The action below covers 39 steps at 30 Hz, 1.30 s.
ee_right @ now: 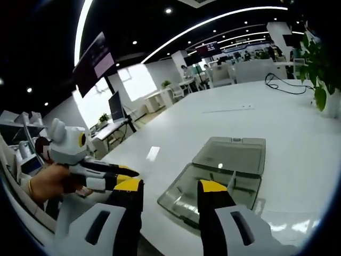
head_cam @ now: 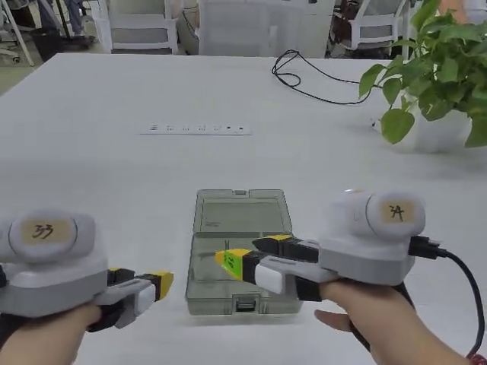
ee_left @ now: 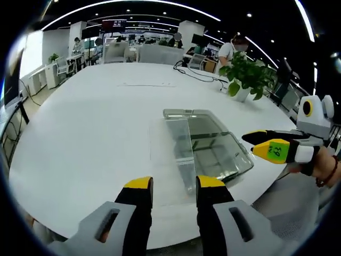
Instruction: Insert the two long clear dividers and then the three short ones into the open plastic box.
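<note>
Open plastic box (head_cam: 221,304) sits on the white table (head_cam: 99,152) right in front of the person, with the lid (head_cam: 240,209) folded flat away from them. Right gripper (ee_right: 170,188) hovers over the base, jaws apart, nothing between them. Left gripper (ee_left: 175,185) is just beside the box's front-left corner, jaws also apart, empty.

1 clear upright strip (ee_right: 232,180) shows in the base beside the right jaw. It's possibly a long divider, but I can't confirm it's seated (clear on clear, hard to read). Where the other dividers lie I can't tell.

My read: early, at most 1 of 5 in.

For a long piece: pinch the top edge near the middle and keep it vertical. Line both ends up with the wall slots, then press straight down. Steady the box wall with the other gripper. Any tilt and 1 end will likely jam.
</note>
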{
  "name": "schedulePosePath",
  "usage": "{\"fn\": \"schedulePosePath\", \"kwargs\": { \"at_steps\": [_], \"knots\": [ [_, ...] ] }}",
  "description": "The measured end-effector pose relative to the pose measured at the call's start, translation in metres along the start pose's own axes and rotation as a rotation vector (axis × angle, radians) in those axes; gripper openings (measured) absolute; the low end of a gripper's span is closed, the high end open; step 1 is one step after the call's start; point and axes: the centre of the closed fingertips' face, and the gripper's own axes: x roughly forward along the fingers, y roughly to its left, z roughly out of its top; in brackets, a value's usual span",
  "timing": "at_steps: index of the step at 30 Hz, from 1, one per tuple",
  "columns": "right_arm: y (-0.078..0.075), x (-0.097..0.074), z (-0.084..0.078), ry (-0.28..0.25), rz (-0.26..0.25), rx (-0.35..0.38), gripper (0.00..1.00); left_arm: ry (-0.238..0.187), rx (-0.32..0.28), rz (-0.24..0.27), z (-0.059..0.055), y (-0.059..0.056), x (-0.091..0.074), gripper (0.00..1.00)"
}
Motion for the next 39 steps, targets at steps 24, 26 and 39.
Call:
{"fn": "schedulePosePath", "kwargs": {
  "at_steps": [24,26,39],
  "knots": [
    [0.036,0.014,0.016,-0.119,0.109,0.085,0.23,-0.237,0.073,-0.198,0.027,-0.054,-0.013,0.3],
    [0.037,0.014,0.017,-0.124,0.107,0.088,0.21,-0.244,0.092,-0.203,0.028,-0.057,-0.014,0.3],
    [0.041,0.017,0.014,-0.109,0.118,0.143,0.09,-0.25,0.124,-0.239,0.027,-0.064,-0.019,0.3]
  ]
}}
